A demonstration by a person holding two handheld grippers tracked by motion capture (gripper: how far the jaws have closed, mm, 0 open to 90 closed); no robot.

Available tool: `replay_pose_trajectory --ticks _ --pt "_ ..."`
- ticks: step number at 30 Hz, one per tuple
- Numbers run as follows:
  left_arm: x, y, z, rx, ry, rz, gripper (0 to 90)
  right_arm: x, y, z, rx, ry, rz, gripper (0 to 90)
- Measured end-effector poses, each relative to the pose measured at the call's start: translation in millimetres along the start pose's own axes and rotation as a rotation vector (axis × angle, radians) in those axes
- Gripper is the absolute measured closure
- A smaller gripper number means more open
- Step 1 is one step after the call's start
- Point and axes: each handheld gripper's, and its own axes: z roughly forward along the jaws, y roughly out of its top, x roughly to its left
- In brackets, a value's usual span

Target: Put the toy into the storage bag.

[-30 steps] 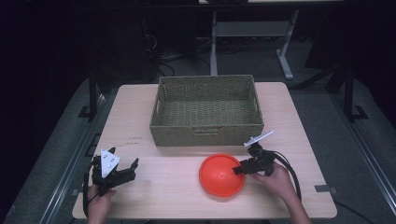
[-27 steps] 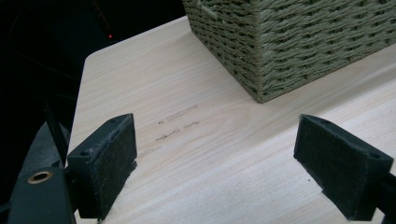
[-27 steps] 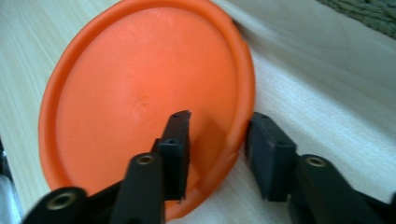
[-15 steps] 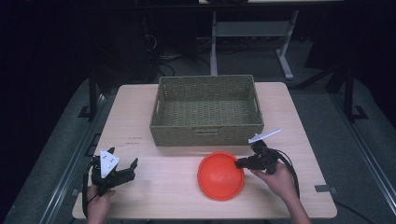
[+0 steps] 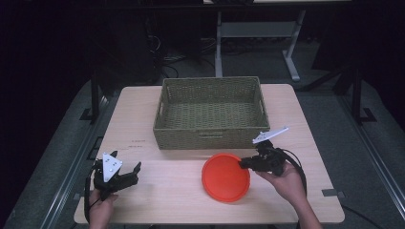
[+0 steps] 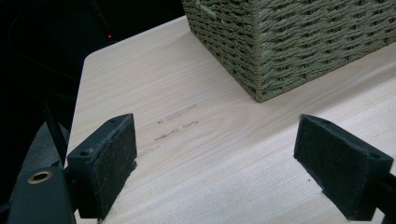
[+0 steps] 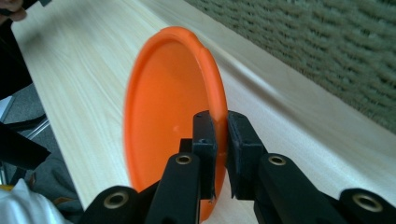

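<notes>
Dark room w/ metal frames behind; light wood tabletop [image 5: 157, 186] carries an empty woven basket [image 5: 210, 114] at centre. Right claw [image 5: 244, 163] is clamped on the rim of the orange plate [image 5: 225, 177], which sits just in front of the basket, near edge tilted up. Left claw [image 5: 137, 168] rests apart, jaws wide, holding nothing. Judging: grasp done; lift & drop into basket not yet done, approx. a third through.

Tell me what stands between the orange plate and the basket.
Nothing visible does. The right gripper is shut on the orange plate by its rim, and bare table lies between the plate and the near wall of the basket, which is empty.
</notes>
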Motion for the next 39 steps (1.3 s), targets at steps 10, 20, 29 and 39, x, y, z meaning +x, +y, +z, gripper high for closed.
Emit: replay_pose_trajectory --ticks 10,20,29,39 --pt "-0.3 -0.6 0.4 -0.001 -0.003 0.01 12.7 9.1 16.0 -24.0 -0.003 -0.041 -0.048 82.6" --pt "-0.2 -0.7 -0.9 0.017 0.001 0.021 12.7 11.4 34.3 -42.4 -0.004 -0.063 -0.067 82.6" --pt "-2.0 -0.8 0.2 0.005 -0.002 0.015 12.7 10.8 51.4 -58.3 -0.012 -0.085 -0.075 82.6" --pt "-2.1 -0.7 -0.3 0.008 -0.001 0.023 12.7 13.5 76.1 -72.9 -0.029 -0.113 -0.103 82.5"
